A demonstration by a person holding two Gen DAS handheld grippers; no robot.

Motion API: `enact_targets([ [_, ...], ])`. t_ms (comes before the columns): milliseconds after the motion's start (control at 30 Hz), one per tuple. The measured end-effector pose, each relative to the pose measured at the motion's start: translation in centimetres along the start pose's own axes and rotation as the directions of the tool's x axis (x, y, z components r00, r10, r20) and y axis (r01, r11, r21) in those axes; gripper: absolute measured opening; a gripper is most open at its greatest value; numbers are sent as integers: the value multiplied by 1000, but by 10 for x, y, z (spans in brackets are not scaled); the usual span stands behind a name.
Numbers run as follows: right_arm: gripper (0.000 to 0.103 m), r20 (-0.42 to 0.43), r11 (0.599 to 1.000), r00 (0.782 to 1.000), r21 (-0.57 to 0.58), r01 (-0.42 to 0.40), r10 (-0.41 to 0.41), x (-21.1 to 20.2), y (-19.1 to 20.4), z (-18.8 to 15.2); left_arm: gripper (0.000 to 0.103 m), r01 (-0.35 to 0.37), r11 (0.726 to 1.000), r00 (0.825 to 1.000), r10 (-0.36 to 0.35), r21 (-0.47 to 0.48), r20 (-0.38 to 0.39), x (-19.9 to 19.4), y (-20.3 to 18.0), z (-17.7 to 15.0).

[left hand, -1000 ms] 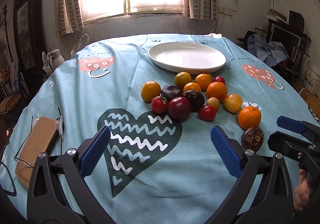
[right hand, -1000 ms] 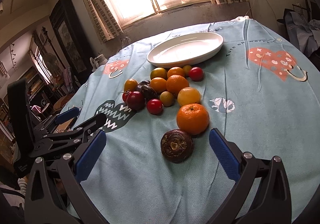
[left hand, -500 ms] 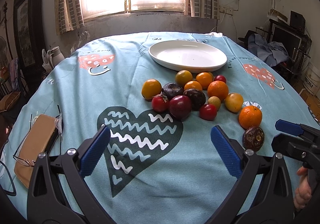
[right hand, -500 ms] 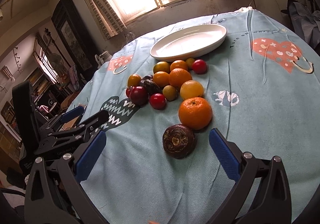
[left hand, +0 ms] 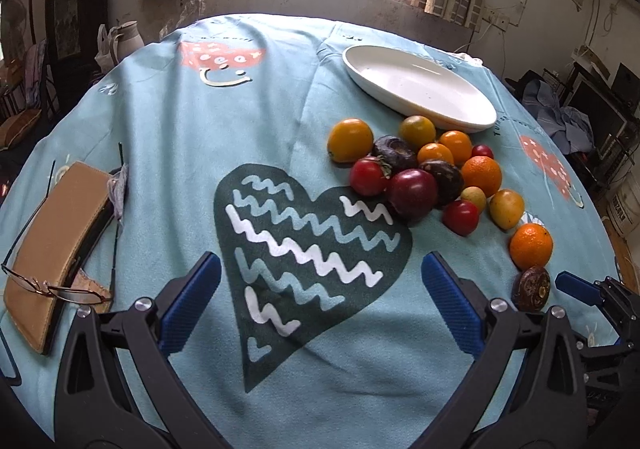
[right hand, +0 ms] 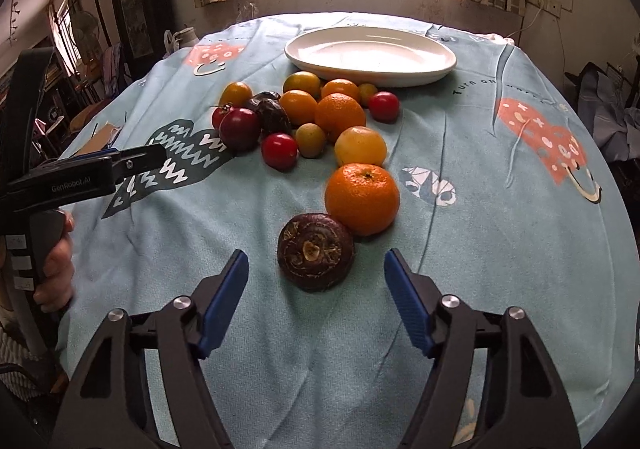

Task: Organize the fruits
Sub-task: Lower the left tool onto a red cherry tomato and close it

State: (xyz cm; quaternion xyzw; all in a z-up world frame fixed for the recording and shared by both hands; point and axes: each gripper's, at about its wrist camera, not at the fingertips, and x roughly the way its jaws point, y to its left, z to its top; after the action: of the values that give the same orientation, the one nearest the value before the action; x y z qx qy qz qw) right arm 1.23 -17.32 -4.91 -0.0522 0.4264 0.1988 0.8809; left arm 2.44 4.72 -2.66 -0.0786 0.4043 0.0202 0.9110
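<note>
Dark brown water chestnut (right hand: 316, 251) sits on the blue tablecloth (right hand: 500, 249), nearest the right gripper (right hand: 316, 285) and lined up with its gap. Jaws spread wide, nothing held, pads short of it on both sides. A mandarin (right hand: 362, 197) touches its far right side. Behind that, the fruit cluster (right hand: 304, 117), then the empty white plate (right hand: 370, 53).

Left gripper (left hand: 320, 297) also spread, empty, over the dark heart print (left hand: 304, 249), well apart from the fruit.

Risks, my read: the right pad clips the mandarin on closing and rolls it. The chestnut is round and squat, so an off-centre pinch could squirt it out. Loose cloth may bunch under the tips.
</note>
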Motion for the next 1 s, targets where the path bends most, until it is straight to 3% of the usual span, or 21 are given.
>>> enact_targets([
  [133,50,-43,1000,999,0,6,-6,14,1,7,101,-49,998,999,49,41,-5,-2,8,9],
  [233,48,-67,1000,998,-1,3,-3,24,5,10,101,-61,995,998,63,78,-17,2,6,13],
  [333,44,-60,1000,998,6,-28,28,25,3,13,101,-6,991,1000,10,131,-29,9,-1,15],
  [500,43,-17,988,992,95,-123,125,18,-14,11,101,-77,965,997,81,249,-9,21,-24,28],
  [700,43,59,947,970,213,-241,234,9,-39,7,99,-6,960,1000,14,281,-27,43,-43,48],
  [867,43,88,935,964,234,-265,251,4,-43,6,99,43,961,999,-38,274,-25,48,-36,52],
  [933,43,89,934,962,234,-271,257,4,-43,6,99,-2,963,1000,3,270,-4,48,-28,54],
  [1000,43,94,932,961,236,-275,260,3,-43,6,98,-105,961,994,102,254,27,52,-14,58],
])
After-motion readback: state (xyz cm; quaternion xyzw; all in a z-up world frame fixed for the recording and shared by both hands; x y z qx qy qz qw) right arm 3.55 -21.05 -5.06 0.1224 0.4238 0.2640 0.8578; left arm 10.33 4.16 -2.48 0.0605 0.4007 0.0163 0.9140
